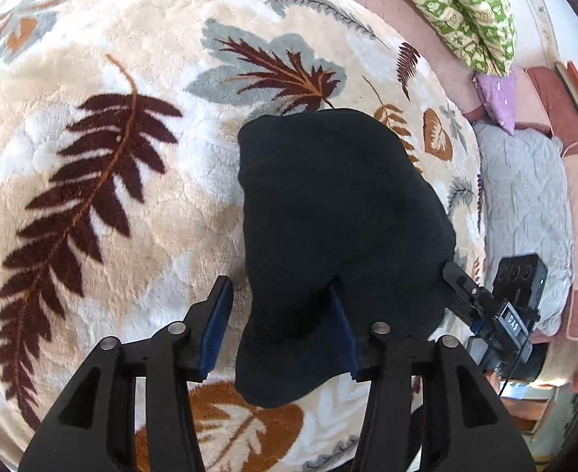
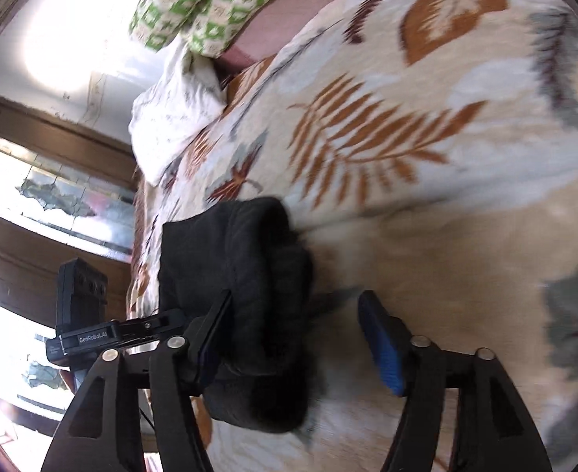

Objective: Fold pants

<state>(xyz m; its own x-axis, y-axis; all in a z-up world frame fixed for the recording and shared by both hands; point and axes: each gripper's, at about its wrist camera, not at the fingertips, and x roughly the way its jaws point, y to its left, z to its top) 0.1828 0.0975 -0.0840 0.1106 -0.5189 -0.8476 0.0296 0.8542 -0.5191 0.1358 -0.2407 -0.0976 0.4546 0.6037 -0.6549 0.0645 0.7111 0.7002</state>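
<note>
- The black pants [image 1: 328, 236], already gathered into a compact bundle, are seen lying on a leaf-patterned blanket [image 1: 112, 157], near its edge on the side of the grey bedding [image 1: 525, 204].
- The bundle's long axis is shown running away from the left gripper [image 1: 281, 330], whose jaws stand wide apart and hold nothing; the near end of the cloth lies between them, draped against the right-hand pad.
- The right gripper [image 2: 300, 338] is seen at the bundle's side, jaws likewise spread wide and empty, with the cloth against its left finger.
- Both grippers are judged about equally near; a closing of either would be enough to take cloth.
- The blanket is plush and yielding, so a low approach is judged likely to snag pile.
- A green-patterned pillow [image 1: 466, 11] is seen well beyond the pants, and a window [image 2: 53, 196] past the blanket's edge.
</note>
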